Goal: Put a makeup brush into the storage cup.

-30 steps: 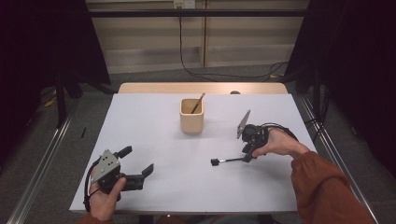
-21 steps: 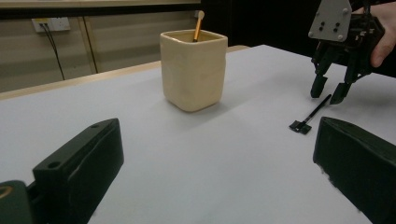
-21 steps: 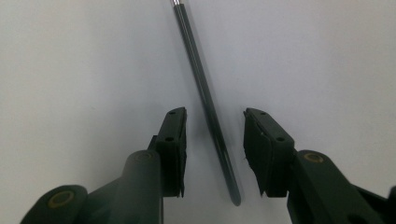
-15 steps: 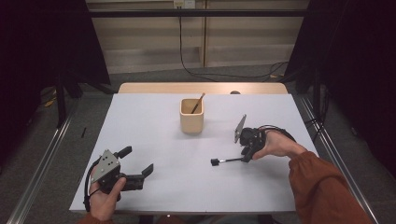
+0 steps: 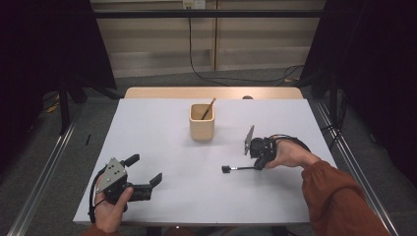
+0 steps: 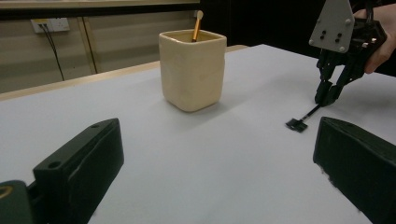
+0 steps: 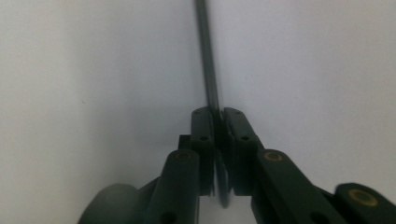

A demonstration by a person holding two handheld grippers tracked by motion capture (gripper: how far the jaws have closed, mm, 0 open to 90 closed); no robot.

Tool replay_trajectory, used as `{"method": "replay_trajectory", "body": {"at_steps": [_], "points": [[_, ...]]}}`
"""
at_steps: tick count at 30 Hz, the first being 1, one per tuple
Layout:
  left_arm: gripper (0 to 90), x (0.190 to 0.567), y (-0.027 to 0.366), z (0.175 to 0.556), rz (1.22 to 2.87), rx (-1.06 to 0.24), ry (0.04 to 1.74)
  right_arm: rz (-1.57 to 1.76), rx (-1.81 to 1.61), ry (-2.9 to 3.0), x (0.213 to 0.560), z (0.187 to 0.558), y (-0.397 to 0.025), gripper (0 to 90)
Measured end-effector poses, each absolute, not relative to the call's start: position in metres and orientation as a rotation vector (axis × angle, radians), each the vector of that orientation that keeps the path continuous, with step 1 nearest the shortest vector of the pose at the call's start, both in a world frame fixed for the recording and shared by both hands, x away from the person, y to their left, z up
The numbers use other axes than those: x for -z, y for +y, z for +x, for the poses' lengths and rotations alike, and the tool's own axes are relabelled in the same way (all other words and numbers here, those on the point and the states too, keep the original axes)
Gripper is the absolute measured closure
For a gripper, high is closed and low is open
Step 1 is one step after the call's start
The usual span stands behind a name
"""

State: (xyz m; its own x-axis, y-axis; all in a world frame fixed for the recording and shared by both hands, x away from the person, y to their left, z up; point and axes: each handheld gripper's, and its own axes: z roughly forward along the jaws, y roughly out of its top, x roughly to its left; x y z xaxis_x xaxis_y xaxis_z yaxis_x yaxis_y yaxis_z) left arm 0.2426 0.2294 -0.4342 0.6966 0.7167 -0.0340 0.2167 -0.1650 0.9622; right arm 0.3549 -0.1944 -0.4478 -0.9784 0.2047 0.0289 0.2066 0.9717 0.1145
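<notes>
High view: my right gripper [image 5: 255,166] is clamped on the thin handle of a black brush [image 5: 235,169], its square head touching the white table [image 5: 162,123] near the beige cup [image 5: 202,123]. My left gripper [image 5: 145,172] rests near the front-left edge, jaws wide apart.
</notes>
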Motion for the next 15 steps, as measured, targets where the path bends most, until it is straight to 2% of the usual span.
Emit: {"method": "replay_trajectory", "body": {"at_steps": [15], "points": [[1.9, 0.4346, 0.2301, 0.2438, 1.719, -0.521, 0.755, -0.408, 0.244, -3.04, 0.4484, 0.3597, -0.2005, 86.0]]}}
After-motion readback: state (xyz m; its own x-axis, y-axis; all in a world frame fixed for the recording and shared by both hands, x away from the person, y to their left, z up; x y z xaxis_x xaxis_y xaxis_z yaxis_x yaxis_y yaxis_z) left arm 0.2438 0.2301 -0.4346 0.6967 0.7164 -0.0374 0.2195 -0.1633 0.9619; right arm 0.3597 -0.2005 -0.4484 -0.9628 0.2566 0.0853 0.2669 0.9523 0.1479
